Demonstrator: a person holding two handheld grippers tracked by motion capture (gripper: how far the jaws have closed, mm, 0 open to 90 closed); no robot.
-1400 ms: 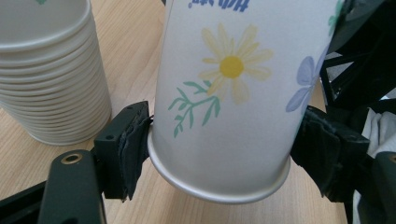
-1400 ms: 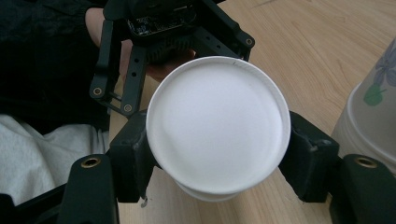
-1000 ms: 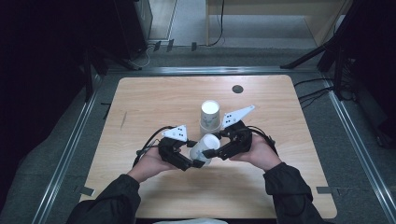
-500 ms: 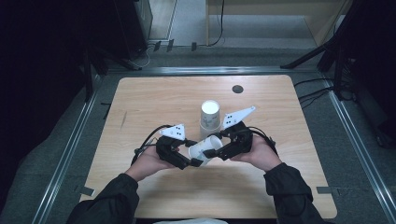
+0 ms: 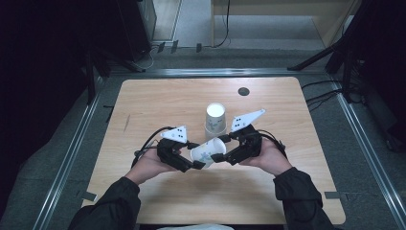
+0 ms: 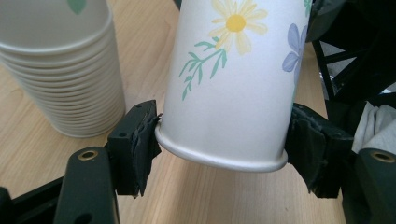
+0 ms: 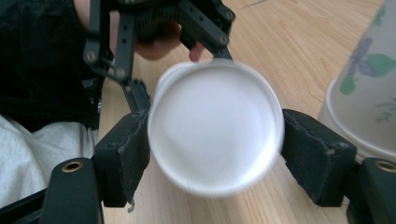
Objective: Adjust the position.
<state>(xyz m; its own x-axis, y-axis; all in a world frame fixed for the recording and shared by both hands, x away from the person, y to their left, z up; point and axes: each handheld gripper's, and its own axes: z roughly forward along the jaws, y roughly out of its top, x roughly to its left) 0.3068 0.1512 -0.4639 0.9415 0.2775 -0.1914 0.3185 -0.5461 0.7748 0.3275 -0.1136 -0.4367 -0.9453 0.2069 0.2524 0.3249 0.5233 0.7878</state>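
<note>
**Passing a single paper cup from one tool to the other**

You are holding both tools low over the near middle of the pale wooden worktop (image 5: 158, 103), forearms coming in from the near edge, and a white paper cup printed with flowers (image 5: 208, 152) is lying on its side in the air between them. Your left tool (image 5: 195, 165) is gripping that cup near its rolled rim: in the left gripper view the two black pads (image 6: 140, 140) are pressing on opposite sides of the rim end, and its jaws have just been closing onto the cup, so this hand is now the one carrying it. Your right tool (image 5: 216, 157) is facing the cup's flat white base; in the right gripper view the base (image 7: 215, 133) is sitting between the pads, slightly blurred, and the jaws have just been opening. The left pad looks to be at the cup's edge while the right pad stands barely clear, so that tool is sitting loosely around the cup rather than clamping it. This reads as a handover, with the right tool letting go.

Just beyond the tools, an upright stack of matching paper cups (image 5: 215, 120) is standing on the worktop, close enough that the single cup probably belongs with it. Farther back, near the far edge, a small dark round disc (image 5: 243, 91) is lying on the wood.
</note>
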